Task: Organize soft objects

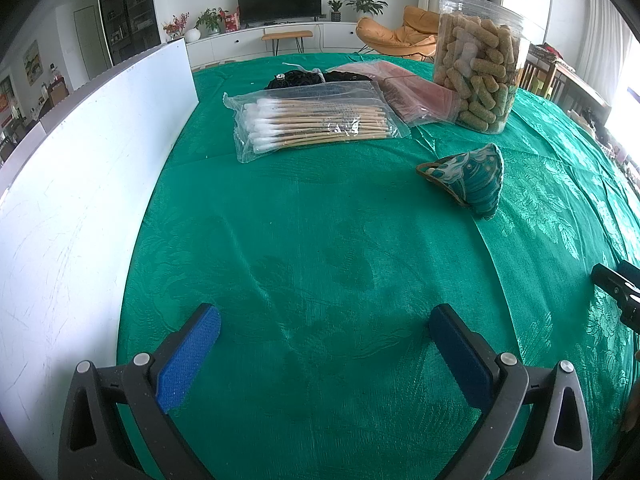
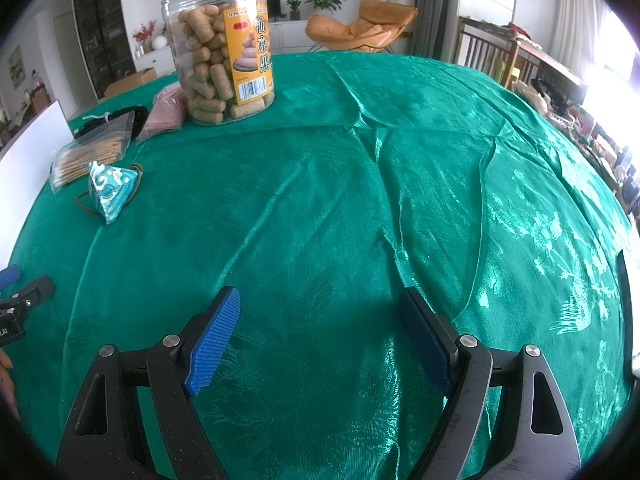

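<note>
A small teal pyramid-shaped fabric pouch with a brown cord lies on the green tablecloth. Behind it lie a clear bag of cotton swabs, a pink packet and a black fabric item. My left gripper hovers open over bare cloth, well short of the swabs. My right gripper is open too, nothing between its blue pads, with the pouch far to its left.
A tall clear jar of snack rolls stands at the back beside the pink packet. A white board runs along the table's left side. The cloth is wrinkled on the right. Chairs and furniture stand beyond the table.
</note>
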`<state>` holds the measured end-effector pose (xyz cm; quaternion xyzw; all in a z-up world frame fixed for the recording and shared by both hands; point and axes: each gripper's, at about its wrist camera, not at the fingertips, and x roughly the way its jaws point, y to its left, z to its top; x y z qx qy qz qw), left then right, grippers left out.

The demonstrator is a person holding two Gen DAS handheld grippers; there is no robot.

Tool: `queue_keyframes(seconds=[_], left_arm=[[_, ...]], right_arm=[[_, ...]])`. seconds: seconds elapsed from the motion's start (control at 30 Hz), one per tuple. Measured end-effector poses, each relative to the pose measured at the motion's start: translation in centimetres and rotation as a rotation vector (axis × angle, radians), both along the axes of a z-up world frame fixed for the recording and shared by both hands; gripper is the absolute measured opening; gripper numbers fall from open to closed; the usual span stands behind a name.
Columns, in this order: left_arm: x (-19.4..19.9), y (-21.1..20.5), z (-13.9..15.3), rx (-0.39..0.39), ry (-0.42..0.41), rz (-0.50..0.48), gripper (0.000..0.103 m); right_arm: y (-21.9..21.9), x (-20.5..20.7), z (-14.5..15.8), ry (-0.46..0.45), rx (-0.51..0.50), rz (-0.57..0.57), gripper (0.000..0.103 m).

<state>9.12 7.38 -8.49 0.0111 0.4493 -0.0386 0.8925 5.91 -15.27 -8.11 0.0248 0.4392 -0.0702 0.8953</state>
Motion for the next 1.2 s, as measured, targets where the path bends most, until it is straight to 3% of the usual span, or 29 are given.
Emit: queue_keyframes(seconds=[1.03,1.2], left_arm=[[-0.3,0.0,0.1,0.001,0.001,-0.001,0.103],[-0.9,0.3,1.1,-0.01,0.132,-0.022,0.103]], right_arm=[[0.0,0.0,0.0,0.0,0.001,0.001,0.084],[0.0,0.0,0.0,0.0,0.0,0.001,0.084]])
